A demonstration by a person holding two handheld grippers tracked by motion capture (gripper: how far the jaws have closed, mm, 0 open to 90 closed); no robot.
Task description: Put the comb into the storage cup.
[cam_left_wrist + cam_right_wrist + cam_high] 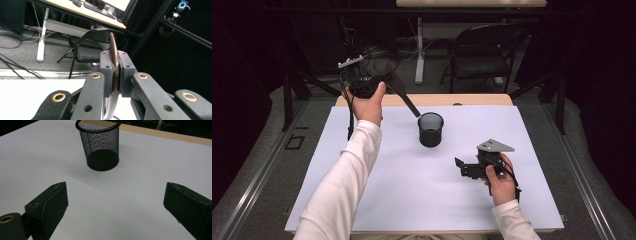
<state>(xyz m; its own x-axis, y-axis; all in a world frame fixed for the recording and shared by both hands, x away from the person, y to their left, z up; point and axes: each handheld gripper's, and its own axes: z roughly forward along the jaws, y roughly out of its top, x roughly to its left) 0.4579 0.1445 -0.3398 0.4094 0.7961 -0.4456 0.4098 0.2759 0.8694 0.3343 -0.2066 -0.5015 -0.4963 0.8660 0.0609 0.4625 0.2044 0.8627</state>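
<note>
A black mesh cup [431, 129] [100, 145] stands upright and looks empty on the white table sheet [412, 200]. My left gripper [388, 80] [115, 67] is raised over the table's far left edge, shut on a thin dark utensil [408, 102] [113, 50]. The utensil slants down to the right, and its lower end hangs just left of the cup's rim. In the left gripper view it shows edge-on between the pads. My right gripper [459, 168] [115, 197] rests low on the sheet, right of and nearer than the cup, pointing at it. Its jaws are wide open with nothing between them.
A folding chair [482, 50] [87, 50] and a desk leg [419, 50] stand on the floor beyond the table. Dark frame posts [287, 95] flank both sides. The wooden table edge [472, 99] shows past the sheet.
</note>
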